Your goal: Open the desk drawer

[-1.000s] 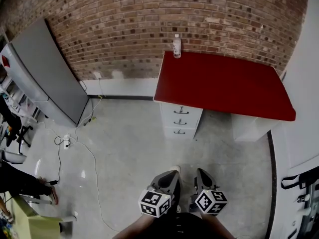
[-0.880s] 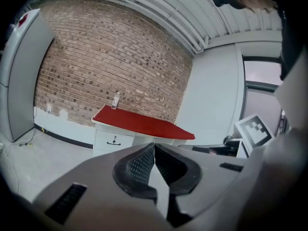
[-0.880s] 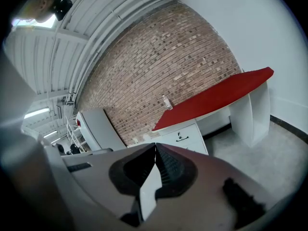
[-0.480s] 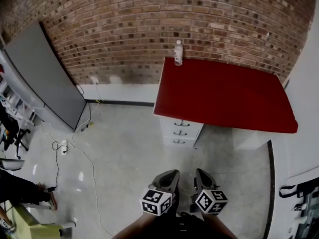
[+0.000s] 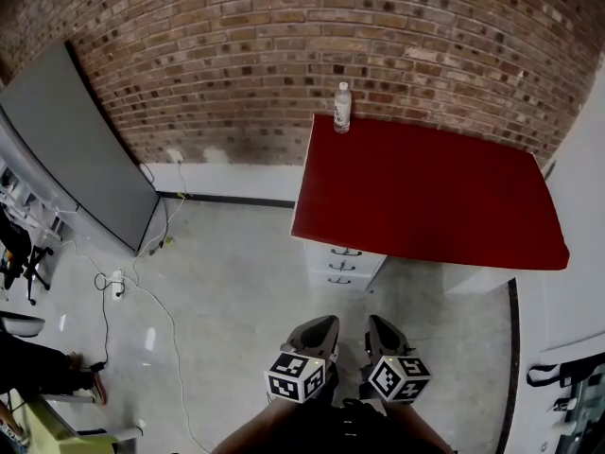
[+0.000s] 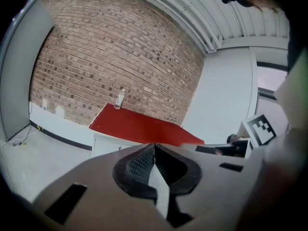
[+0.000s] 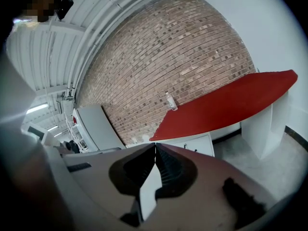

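You are holding the left gripper (image 5: 321, 325) and the right gripper (image 5: 377, 323) side by side, low in the head view, both pointing toward the desk and well apart from it. The left fingers (image 6: 139, 163) are pressing together with nothing between them, and the right fingers (image 7: 169, 169) are likewise meeting tip to tip, carrying nothing. The desk drawers (image 5: 343, 265) are sitting in a white stack of three under the left end of the red worktop (image 5: 425, 192), each front lying flush and showing a small dark handle. A clear bottle (image 5: 342, 108) is standing upright at the worktop's back left corner, close to the brick wall (image 5: 284, 55). A grey panel (image 5: 76, 149) is leaning against that wall to the left, and a white cable (image 5: 142, 296) is trailing across the floor (image 5: 236, 282) near it.
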A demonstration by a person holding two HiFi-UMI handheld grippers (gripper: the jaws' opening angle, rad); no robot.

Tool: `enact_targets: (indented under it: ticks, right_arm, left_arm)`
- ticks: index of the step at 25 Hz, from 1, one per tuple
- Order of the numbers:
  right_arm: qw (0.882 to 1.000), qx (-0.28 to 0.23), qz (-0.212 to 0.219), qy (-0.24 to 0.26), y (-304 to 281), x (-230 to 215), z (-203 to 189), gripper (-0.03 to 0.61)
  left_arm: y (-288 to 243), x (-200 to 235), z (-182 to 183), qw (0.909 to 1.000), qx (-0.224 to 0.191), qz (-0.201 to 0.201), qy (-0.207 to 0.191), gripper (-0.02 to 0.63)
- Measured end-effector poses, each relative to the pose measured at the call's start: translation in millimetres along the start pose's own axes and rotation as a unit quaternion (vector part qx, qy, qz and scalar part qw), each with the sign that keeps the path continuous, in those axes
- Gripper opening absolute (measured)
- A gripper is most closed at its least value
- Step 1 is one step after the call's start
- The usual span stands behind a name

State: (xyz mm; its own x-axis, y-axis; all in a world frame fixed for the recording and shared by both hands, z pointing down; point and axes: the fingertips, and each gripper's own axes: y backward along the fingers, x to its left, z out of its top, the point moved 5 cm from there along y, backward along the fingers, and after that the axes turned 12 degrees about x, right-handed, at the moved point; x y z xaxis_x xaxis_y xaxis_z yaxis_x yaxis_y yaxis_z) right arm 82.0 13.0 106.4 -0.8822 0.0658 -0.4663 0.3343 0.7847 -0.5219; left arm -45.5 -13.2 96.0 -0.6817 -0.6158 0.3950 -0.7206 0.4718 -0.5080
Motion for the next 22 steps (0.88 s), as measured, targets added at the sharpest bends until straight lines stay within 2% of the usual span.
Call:
enact_targets:
  ticks: [13,22]
  right_arm:
    - [1.0,0.006,-0.017,-0.013,-54.0,-20.1,28.6,0.011]
    - [1.0,-0.002,-0.001,-0.007,-78.5,-31.9,43.8,0.011]
  left_arm:
    - [-49.4,40.0,29.3,0.9996,0.018,-0.024,0.0,0.011]
    - [-80.7,63.4,40.3,0.9991,0.022,-0.034,-0.014,0.011]
